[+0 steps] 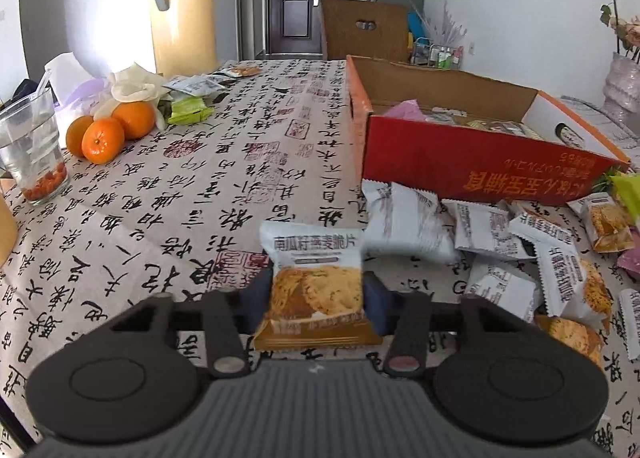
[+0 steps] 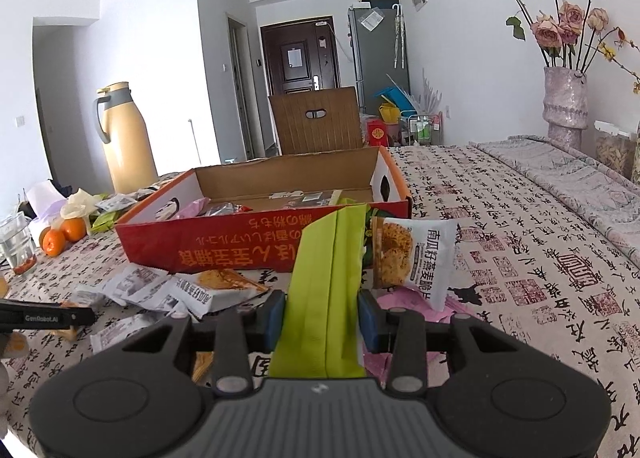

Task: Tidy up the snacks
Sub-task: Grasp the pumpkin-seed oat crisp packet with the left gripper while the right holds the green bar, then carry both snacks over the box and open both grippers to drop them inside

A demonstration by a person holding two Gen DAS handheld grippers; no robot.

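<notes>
My left gripper pinches a cracker packet while my right gripper clamps a green packet before the red box.

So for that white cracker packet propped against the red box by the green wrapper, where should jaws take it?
Probably across its flat faces, near the free upper corner. The white cracker packet stands on edge, tilted against the red box, with bare tablecloth to its right. Coming from that right side avoids the green wrapper that the right gripper holds.
</notes>
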